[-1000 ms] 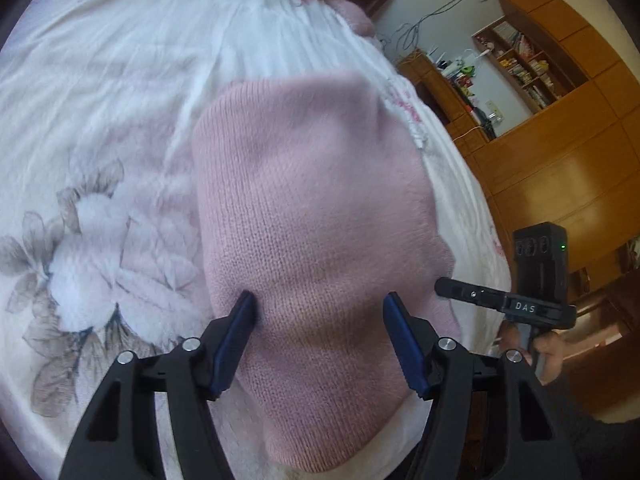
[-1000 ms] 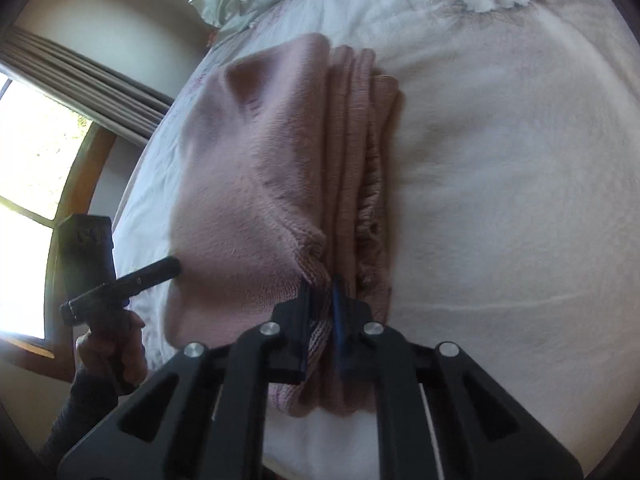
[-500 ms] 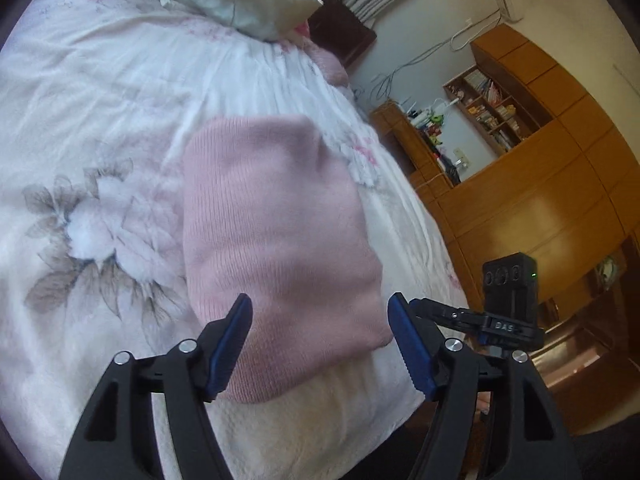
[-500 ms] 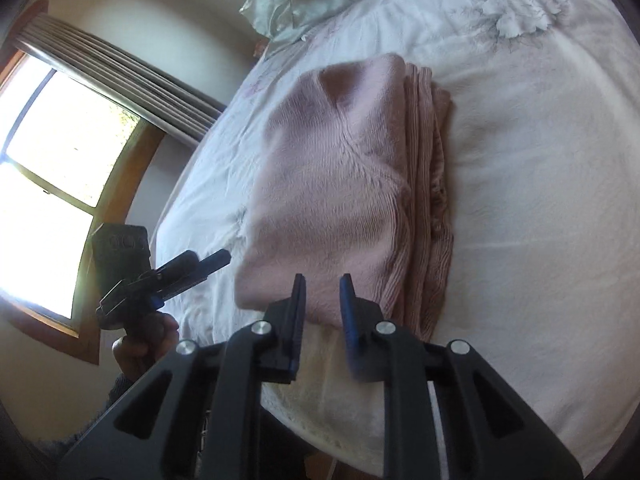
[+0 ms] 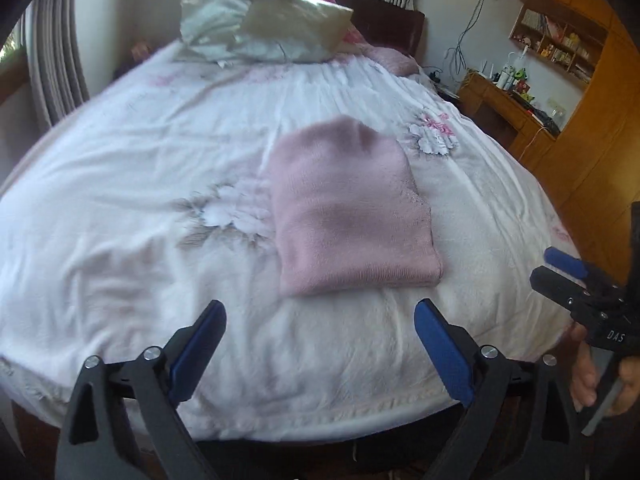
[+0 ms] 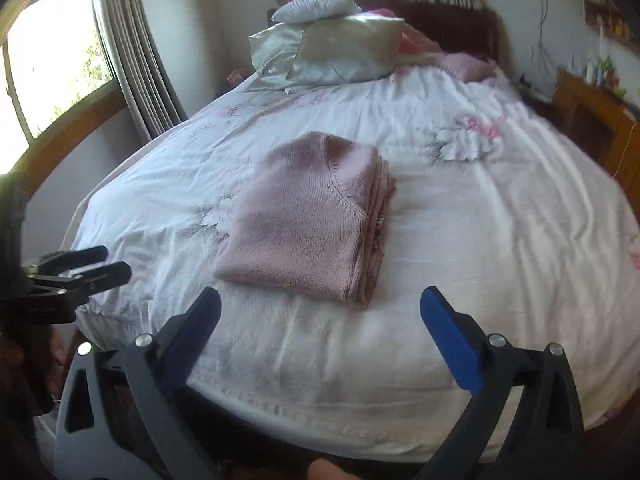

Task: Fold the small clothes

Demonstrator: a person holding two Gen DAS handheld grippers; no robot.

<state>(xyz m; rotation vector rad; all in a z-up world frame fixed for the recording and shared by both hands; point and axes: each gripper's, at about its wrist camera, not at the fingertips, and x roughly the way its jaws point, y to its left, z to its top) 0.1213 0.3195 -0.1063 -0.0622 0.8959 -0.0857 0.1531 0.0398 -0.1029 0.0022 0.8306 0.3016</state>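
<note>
A pink knitted sweater point(image 5: 348, 216) lies folded into a compact rectangle on the white floral bedspread point(image 5: 140, 184). In the right wrist view the same sweater point(image 6: 308, 220) shows its stacked layers along its right edge. My left gripper point(image 5: 318, 324) is open and empty, held back over the bed's near edge, well short of the sweater. My right gripper point(image 6: 320, 308) is open too, just short of the sweater's near edge, holding nothing. Each gripper also appears in the other's view: the right gripper point(image 5: 560, 270) at the far right, the left gripper point(image 6: 100, 264) at the far left.
Pillows point(image 5: 260, 28) are stacked at the headboard, with more pink fabric point(image 5: 388, 58) beside them. Wooden cabinets and a cluttered desk point(image 5: 516, 96) stand to the right of the bed. Curtains and a window point(image 6: 52, 76) are on the left. A hand point(image 5: 588, 376) holds the right gripper's handle.
The right gripper let go of the sweater's edge and opened wide. Both grippers pulled back and up from the sweater to the foot of the bed. The sweater stays folded.
</note>
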